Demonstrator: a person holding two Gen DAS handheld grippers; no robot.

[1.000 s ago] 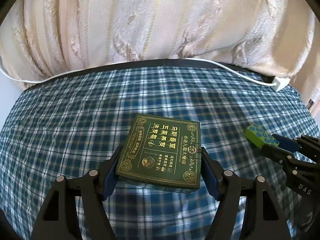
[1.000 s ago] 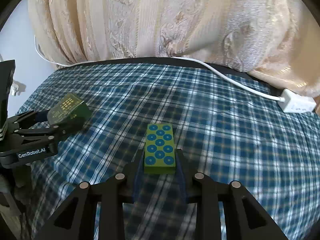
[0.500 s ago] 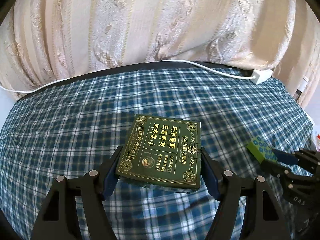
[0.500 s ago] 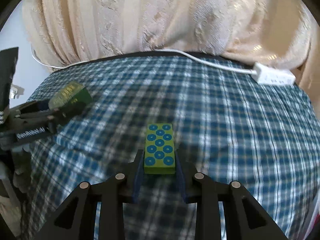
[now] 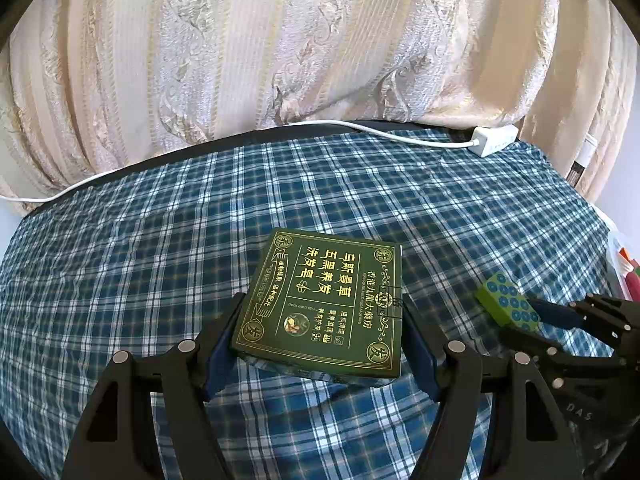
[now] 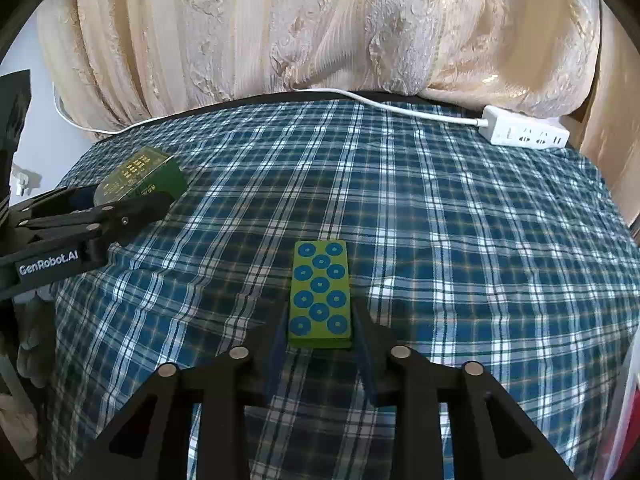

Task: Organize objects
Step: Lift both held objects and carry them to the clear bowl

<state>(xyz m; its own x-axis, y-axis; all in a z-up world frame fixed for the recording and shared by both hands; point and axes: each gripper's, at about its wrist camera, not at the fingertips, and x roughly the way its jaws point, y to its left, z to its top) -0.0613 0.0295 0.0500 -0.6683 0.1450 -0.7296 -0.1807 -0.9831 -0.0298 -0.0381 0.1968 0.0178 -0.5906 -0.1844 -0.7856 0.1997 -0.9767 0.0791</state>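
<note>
A dark green box [image 5: 320, 300] with gold lettering sits between the blue pads of my left gripper [image 5: 322, 300], which is shut on its two sides just above the blue plaid cloth [image 5: 160, 260]. My right gripper [image 6: 320, 306] points down at the cloth and its jaws are opening. A light green block with blue dots [image 6: 321, 292] lies between them, with a thin gap on each side. In the left wrist view the block [image 5: 506, 304] shows at the right gripper's tips. In the right wrist view the green box [image 6: 140, 176] is at far left in the left gripper [image 6: 120, 208].
A white power strip [image 6: 526, 134] lies at the cloth's far right, its cable [image 6: 400, 110] running along the back edge. A cream patterned curtain [image 6: 320, 32] hangs close behind. Coloured items [image 5: 630, 272] show past the cloth's right edge.
Both grippers have shifted sideways over the cloth, so the power strip has slid further into each view. The right jaws have parted slightly from the dotted block. The left grip is unchanged.
</note>
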